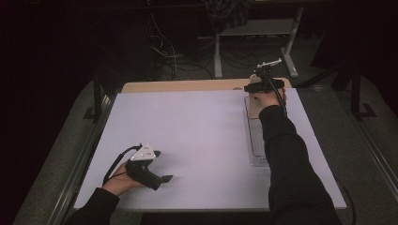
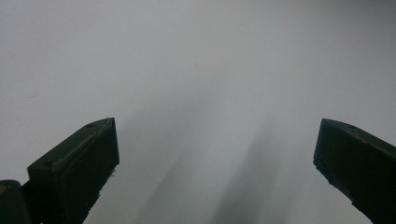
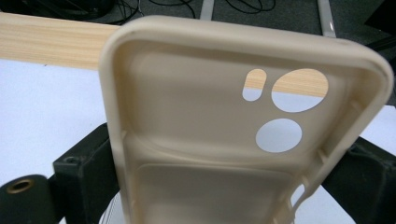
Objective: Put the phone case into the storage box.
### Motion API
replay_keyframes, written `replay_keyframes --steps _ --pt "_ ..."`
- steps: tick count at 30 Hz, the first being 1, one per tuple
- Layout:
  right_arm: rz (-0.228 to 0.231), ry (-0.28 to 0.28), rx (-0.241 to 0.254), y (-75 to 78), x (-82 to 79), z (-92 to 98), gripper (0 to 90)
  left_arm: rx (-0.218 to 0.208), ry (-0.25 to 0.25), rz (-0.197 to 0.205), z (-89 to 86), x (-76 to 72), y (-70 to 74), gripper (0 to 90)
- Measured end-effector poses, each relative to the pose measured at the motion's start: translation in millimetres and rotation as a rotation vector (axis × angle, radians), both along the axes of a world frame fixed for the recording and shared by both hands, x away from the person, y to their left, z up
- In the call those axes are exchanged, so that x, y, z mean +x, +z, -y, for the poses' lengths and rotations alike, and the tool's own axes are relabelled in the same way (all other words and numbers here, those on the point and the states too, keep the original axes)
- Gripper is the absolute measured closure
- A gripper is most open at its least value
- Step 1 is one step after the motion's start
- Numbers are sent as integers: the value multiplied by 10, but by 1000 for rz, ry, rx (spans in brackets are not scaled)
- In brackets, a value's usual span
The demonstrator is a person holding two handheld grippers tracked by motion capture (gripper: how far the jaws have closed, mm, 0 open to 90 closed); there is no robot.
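White desk (image 1: 197, 140) carries a beige phone case (image 3: 205, 140) near its far right corner, a light, rubbery shell that likely flexes, best pinched across its long side rims. Right claw (image 1: 263, 86) is clamped on those rims above a clear tray (image 1: 256, 140); left claw (image 1: 157, 166) rests spread apart near the front left edge.

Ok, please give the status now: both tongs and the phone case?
Left tongs open, idle on white table. Right tongs shut on beige phone case, far right. Nothing blocking.

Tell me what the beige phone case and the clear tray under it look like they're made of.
Phone case: probably soft matte silicone or rubbery plastic, with rounded moulded edges and no glare. Tray: likely clear hard plastic, see-through with faint ribbing.
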State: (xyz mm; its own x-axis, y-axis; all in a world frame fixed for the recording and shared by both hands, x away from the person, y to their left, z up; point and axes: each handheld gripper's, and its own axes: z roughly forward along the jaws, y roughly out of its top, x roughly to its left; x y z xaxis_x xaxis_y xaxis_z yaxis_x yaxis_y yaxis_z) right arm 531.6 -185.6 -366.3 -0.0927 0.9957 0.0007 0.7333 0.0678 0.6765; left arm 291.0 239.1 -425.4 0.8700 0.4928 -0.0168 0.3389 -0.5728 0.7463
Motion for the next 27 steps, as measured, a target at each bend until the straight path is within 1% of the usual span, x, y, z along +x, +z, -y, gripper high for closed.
replay_keyframes --steps 3,7,9,13,16,20,23,25,26,27 --pt "-3 -7 7 -24 23 -11 63 -4 4 -5 -2 -2 -1 0" --pt "-9 -11 -1 -53 40 -18 61 -7 7 -7 -1 -1 -2 0" --pt "-10 -12 0 -67 47 -22 60 -2 4 -6 1 -1 -4 0" --pt "-13 -14 -5 -86 57 -27 60 -3 2 -6 3 -2 -5 0" --pt "-12 -21 1 -96 62 -33 59 -2 2 -7 4 -1 -8 0" --pt "-20 -12 -14 -126 72 -34 58 2 -4 -2 4 1 -6 0" --pt "-18 -22 -16 -133 76 -47 56 4 -5 -1 4 2 -6 0" --pt "-26 -19 -18 -143 79 -55 56 5 -6 -4 7 1 -10 0" --pt "-29 -17 -22 -151 80 -54 54 17 -13 -6 3 4 -8 0" --pt "-33 -19 -21 -157 82 -55 53 17 -15 -4 6 4 -10 0"
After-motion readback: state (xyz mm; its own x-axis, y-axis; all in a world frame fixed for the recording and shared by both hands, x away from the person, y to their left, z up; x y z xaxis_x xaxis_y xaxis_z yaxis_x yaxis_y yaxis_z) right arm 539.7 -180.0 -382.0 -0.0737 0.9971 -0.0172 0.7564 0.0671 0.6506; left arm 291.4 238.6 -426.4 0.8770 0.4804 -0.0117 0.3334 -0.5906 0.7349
